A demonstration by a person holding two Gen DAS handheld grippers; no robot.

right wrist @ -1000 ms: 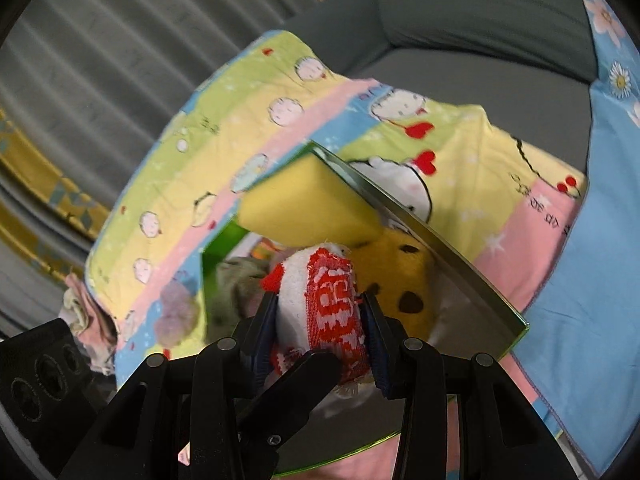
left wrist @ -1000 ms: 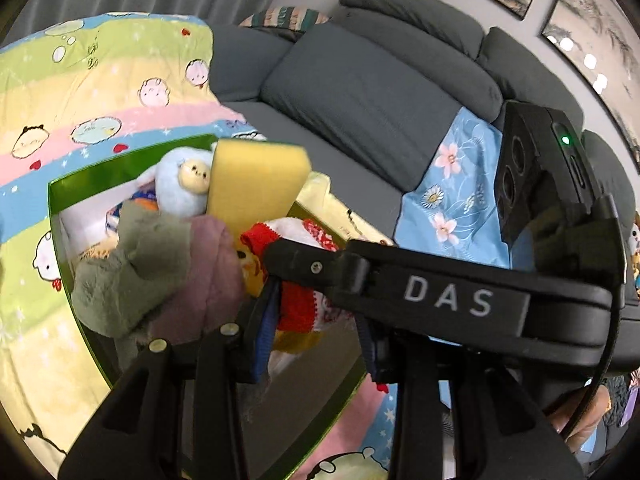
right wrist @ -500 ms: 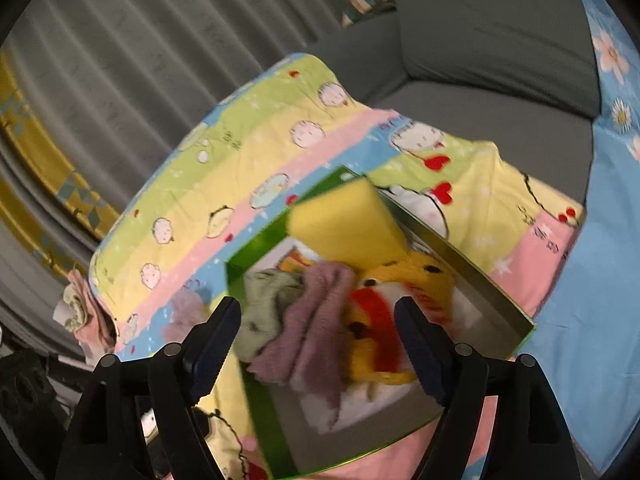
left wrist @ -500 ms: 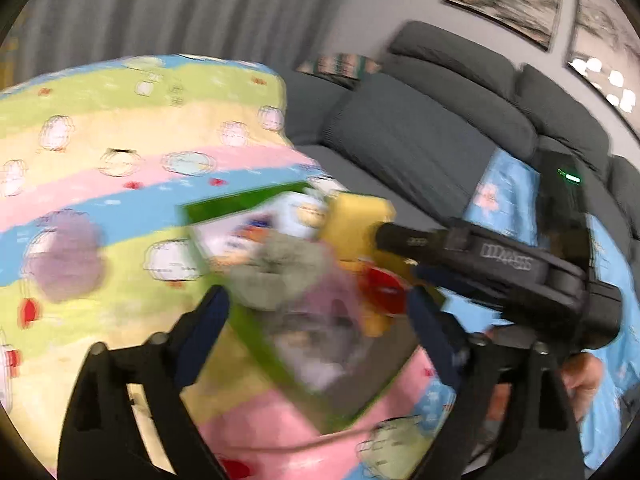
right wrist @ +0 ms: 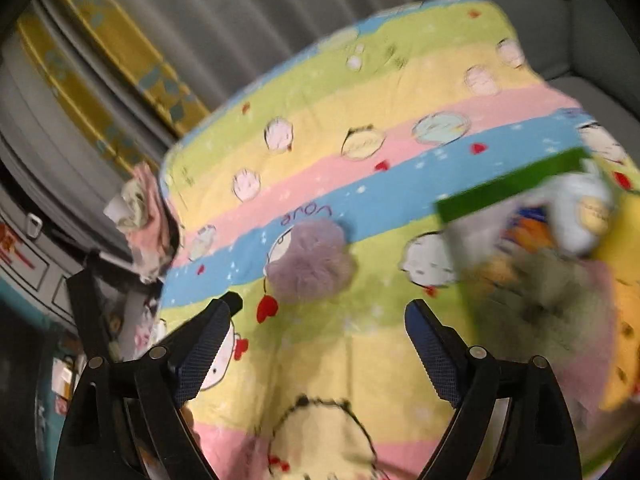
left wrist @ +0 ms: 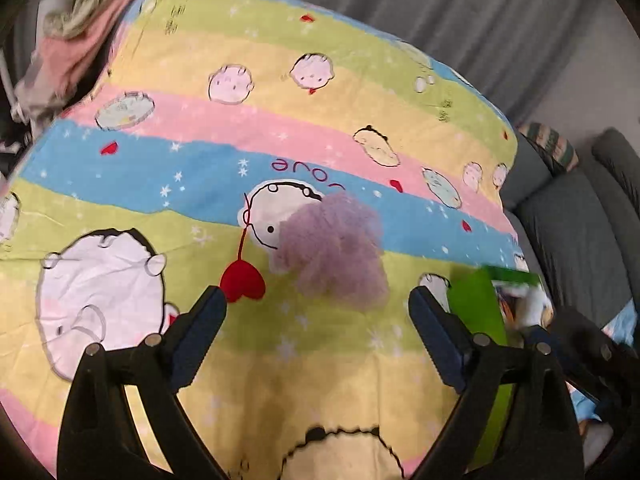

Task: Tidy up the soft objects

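A fluffy purple pom-pom (left wrist: 332,248) lies alone on the striped cartoon blanket (left wrist: 200,120). My left gripper (left wrist: 316,312) is open and empty, just short of it. The pom-pom also shows in the right wrist view (right wrist: 308,260), ahead of my open, empty right gripper (right wrist: 318,320). The green box (right wrist: 508,184) sits to the right, holding a white plush (right wrist: 580,212), a grey-green cloth (right wrist: 560,304), a pink cloth and a yellow plush (right wrist: 624,340). In the left wrist view the box (left wrist: 476,304) is at the right edge.
A pile of pink and pale cloths (left wrist: 68,40) lies off the blanket's far left corner. It also shows in the right wrist view (right wrist: 144,216). A grey sofa (left wrist: 576,224) stands to the right. Grey curtains hang behind.
Both grippers let go of their items in the box, opened wide and swung left off the box to face the purple pom-pom on the blanket.
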